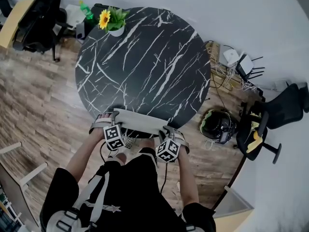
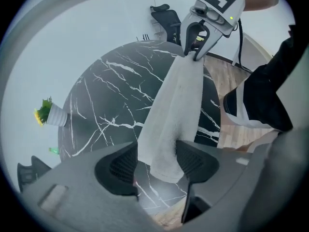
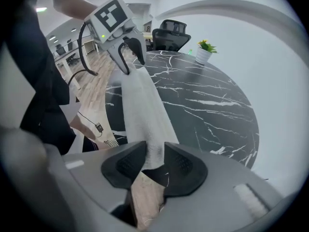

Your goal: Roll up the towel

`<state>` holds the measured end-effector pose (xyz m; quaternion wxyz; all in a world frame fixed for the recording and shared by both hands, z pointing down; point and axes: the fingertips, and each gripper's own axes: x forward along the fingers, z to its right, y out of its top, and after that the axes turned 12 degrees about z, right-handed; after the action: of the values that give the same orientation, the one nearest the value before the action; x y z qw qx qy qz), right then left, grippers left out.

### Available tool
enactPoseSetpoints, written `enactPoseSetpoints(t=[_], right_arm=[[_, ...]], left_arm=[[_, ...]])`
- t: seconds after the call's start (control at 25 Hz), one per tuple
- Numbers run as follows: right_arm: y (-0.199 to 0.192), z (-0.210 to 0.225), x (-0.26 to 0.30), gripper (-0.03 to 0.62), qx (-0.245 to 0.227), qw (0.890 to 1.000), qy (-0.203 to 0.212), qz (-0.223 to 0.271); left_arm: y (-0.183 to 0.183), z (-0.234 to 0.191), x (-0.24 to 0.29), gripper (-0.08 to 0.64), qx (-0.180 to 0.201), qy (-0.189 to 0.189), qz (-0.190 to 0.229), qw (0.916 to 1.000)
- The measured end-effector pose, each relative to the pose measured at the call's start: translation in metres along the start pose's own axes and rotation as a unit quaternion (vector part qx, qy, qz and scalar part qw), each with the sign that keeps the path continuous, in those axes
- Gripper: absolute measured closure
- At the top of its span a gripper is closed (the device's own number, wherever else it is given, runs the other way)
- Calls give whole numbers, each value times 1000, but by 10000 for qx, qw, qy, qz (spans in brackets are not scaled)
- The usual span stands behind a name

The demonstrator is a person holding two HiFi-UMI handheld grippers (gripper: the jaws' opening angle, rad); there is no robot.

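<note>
Indoors, black marble table [image 1: 145, 57], towel [image 1: 140, 120] at near edge, wood floor [image 1: 38, 91], sunflower pot [image 1: 112, 24]

Our head camera looks steeply down from above the person. It takes in the whole round bench [image 1: 145, 57], with the left tool [image 1: 108, 122] and right tool [image 1: 173, 133] at the near edge. Each tool's camera sits close behind its own jaws and faces the other tool along the towel [image 1: 140, 121]. All three views share the towel, the bench top and the potted flower [image 1: 112, 21].
</note>
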<state>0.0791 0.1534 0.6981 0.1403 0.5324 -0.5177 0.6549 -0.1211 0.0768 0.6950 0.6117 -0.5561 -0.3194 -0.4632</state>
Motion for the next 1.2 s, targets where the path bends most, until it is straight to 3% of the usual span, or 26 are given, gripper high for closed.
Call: enactPoseSetpoints(t=[0.12,0.24,0.76,1.2], right_arm=[[4,1,-9,422,2,9997,-235,105],[9,-2,-19,410,-42,9991,-386,156],[7,-40,-22,411,-185,9989,-411,143],[-2,-33,0,425,-302,9990,-339,27]], left_arm=[[2,0,-7,278,-92,197,189,9996],[2,2,-18,278,-44,330,257,9991],[-7,46,-20,285,-18,180,260,9995],[-8,34,-5,344,129,303,133,9994]])
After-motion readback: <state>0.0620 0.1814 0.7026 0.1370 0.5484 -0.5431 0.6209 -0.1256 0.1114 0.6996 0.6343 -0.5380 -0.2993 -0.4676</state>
